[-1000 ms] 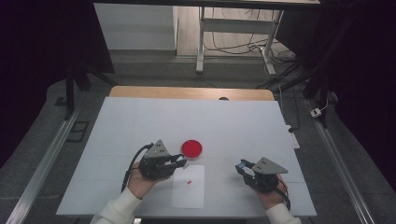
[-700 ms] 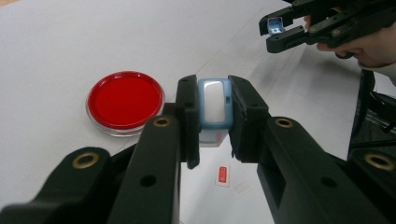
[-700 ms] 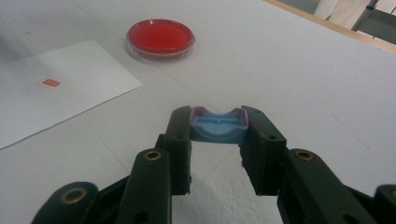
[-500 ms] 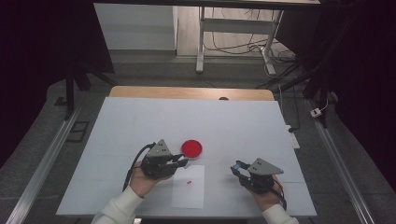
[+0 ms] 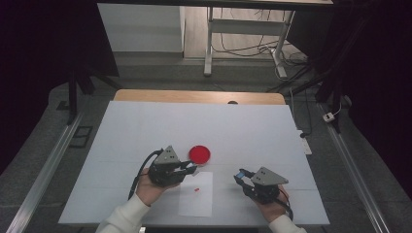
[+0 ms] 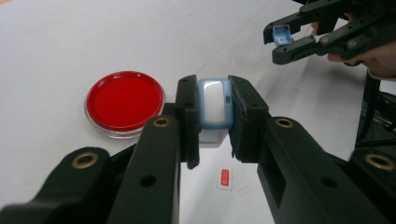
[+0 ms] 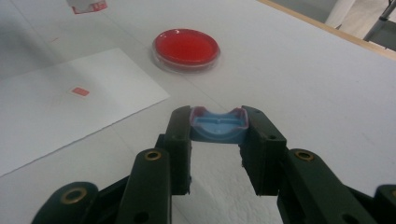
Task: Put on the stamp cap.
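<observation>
My left gripper (image 5: 191, 168) is shut on a small light-blue container with a white face (image 6: 215, 105), held just above the table beside a red round dish (image 5: 199, 154). The dish (image 6: 123, 100) lies left of the jaws in the left gripper view. My right gripper (image 5: 241, 175) is shut on a light-blue cap (image 7: 218, 125), its hollow side turned up. That cap (image 6: 281, 34) and the right gripper (image 6: 285, 41) appear at the upper right of the left gripper view. The two grippers face each other across a white paper sheet (image 5: 197, 201).
A tiny red tab (image 5: 196, 189) lies on the paper, seen too in the left gripper view (image 6: 225, 177) and the right gripper view (image 7: 80, 91). The white table (image 5: 243, 126) has a wooden far edge (image 5: 194, 96). Beyond it are desk legs and cables.
My right gripper has edged a little to the left, toward the paper, with the cap still in it. The left gripper and the dish have not moved.
</observation>
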